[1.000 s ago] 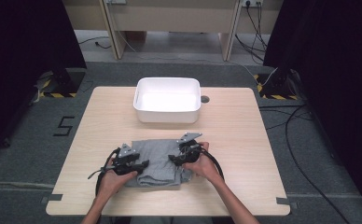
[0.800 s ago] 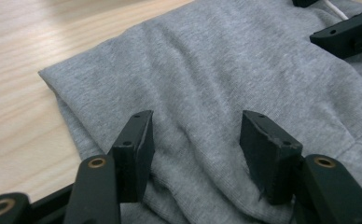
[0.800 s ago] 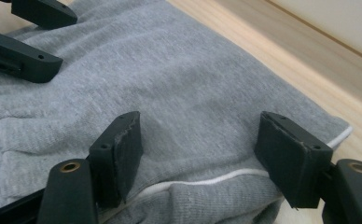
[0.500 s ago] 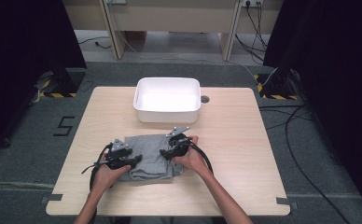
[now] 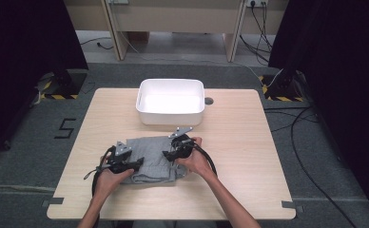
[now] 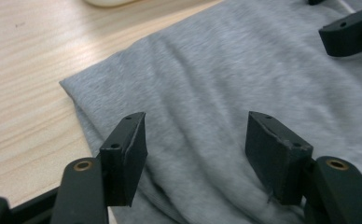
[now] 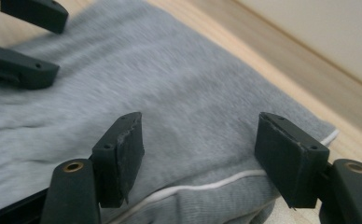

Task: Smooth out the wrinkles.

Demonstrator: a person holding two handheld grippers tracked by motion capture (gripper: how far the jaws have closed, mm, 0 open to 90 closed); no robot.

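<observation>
Folded cloth [image 5: 154, 159] lies before tub [image 5: 170, 114] on table [image 5: 249, 142].

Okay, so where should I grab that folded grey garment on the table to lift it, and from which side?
Probably by its two side edges, one gripper each. The folded grey garment lies flat, and its thick folded edges give the jaws something to close on: the left gripper from the left, the right gripper from the right, where the white cord runs.

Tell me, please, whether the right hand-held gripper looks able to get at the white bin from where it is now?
Probably yes. The right hand-held gripper hangs with its jaws open over the folded grey garment, holding nothing, and the white bin stands just beyond the garment's far edge with bare table between and nothing blocking the way.
</observation>
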